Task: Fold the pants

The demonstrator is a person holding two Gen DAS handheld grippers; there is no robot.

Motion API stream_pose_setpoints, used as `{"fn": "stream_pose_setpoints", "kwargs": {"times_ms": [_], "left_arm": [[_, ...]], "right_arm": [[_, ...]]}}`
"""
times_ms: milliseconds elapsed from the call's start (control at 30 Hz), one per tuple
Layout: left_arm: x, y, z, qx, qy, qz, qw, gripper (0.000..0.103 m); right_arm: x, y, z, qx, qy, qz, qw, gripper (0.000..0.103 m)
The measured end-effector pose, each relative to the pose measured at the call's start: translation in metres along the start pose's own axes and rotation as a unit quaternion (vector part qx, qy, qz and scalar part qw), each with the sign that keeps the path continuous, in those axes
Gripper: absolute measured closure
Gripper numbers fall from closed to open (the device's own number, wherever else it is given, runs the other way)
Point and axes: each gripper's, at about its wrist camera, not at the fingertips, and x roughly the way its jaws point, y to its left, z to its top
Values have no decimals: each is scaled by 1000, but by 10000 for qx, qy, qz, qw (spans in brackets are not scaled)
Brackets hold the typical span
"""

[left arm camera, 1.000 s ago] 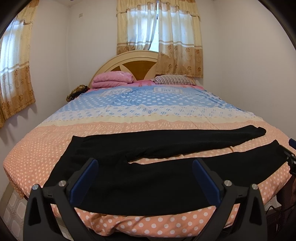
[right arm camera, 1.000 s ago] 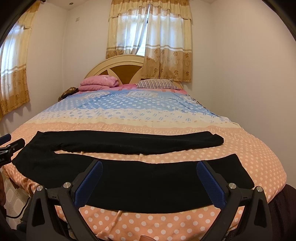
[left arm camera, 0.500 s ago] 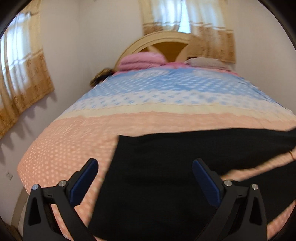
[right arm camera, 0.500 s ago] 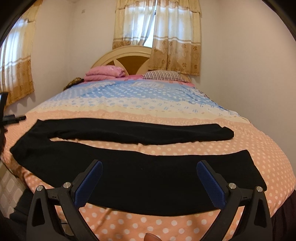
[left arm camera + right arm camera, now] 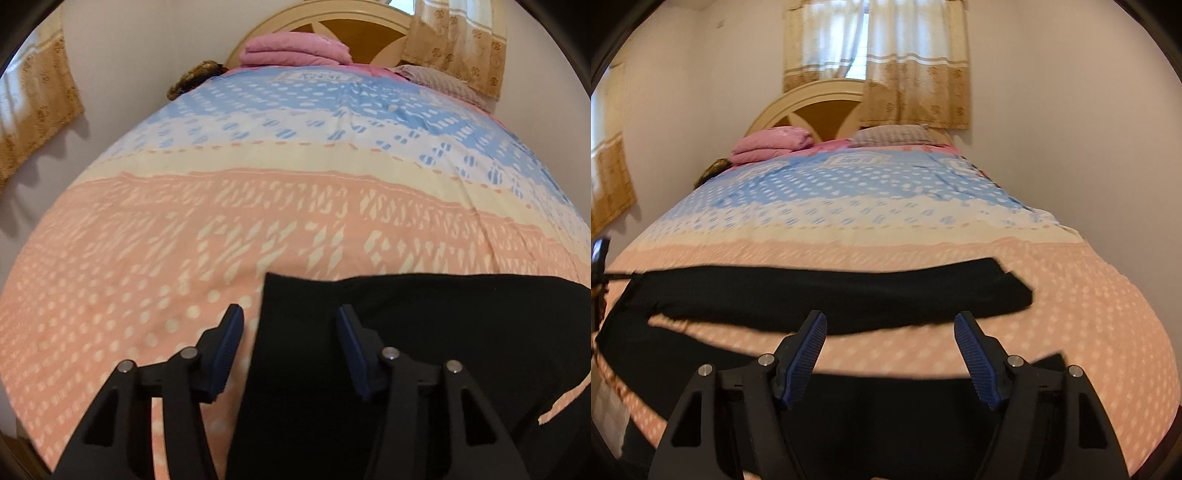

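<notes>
Black pants (image 5: 827, 295) lie spread flat across the near end of the bed, waistband to the left, legs running right. In the left wrist view the waistband corner (image 5: 295, 306) lies between the blue pads of my left gripper (image 5: 290, 317), which is open and low over the cloth. My right gripper (image 5: 890, 328) is open above the gap between the two legs, with the near leg (image 5: 886, 406) under its base. The far leg's hem (image 5: 1015, 291) lies to its upper right. The left gripper's tip shows at the left edge (image 5: 600, 258).
The bedspread (image 5: 886, 221) is peach with dots near me, then cream and blue. A folded pink blanket (image 5: 772, 144) and a striped pillow (image 5: 890, 134) lie by the headboard. Walls stand close on both sides, with curtains (image 5: 916, 66) behind.
Both grippers have moved down and forward close to the pants. Both jaws have narrowed but stay open. The left one has swung left to the waistband corner.
</notes>
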Motion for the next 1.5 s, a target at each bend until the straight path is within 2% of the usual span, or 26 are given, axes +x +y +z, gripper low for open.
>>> {"fn": "stream_pose_setpoints", "kwargs": {"times_ms": [133, 300, 533, 633, 900, 933, 967, 1000, 1033, 1067, 1100, 1133, 1333, 1500], "left_arm": [[14, 0, 0, 23, 150, -113, 9998, 50], [22, 6, 4, 8, 134, -210, 9997, 49], [26, 0, 9, 209, 235, -202, 9993, 49], [28, 1, 10, 138, 276, -211, 9993, 49], [30, -6, 16, 173, 261, -81, 9995, 50], [31, -7, 17, 194, 258, -64, 9995, 50], [30, -8, 17, 224, 240, -69, 9994, 56], [30, -9, 18, 253, 219, -112, 9994, 61], [29, -9, 18, 270, 195, -138, 9994, 64], [27, -10, 19, 304, 156, -160, 9993, 73], [25, -10, 20, 333, 120, -170, 9992, 84], [23, -10, 20, 335, 92, -232, 9991, 87], [-5, 0, 24, 254, -469, -620, 9967, 89], [-23, 9, 24, 120, -716, -846, 9938, 89]], "right_arm": [[29, -35, 25, 362, 164, -222, 9990, 37], [62, -74, 43, 835, 415, -359, 9950, 37], [106, -117, 61, 933, 763, -748, 9899, 41], [125, -127, 67, 867, 927, -766, 9889, 41], [195, -127, 66, 951, 1708, -319, 9802, 41], [203, -122, 65, 881, 1857, -271, 9783, 53], [207, -118, 64, 785, 1942, -233, 9775, 74], [209, -114, 64, 687, 1992, -260, 9772, 77], [208, -111, 64, 625, 1997, -254, 9775, 83], [205, -109, 64, 602, 1974, -207, 9783, 88], [201, -110, 65, 589, 1936, -186, 9791, 89], [193, -108, 67, 538, 1823, -198, 9816, 89], [139, -97, 82, 320, 1120, -9, 9932, 90], [91, -94, 87, 166, 521, 66, 9985, 91]]}}
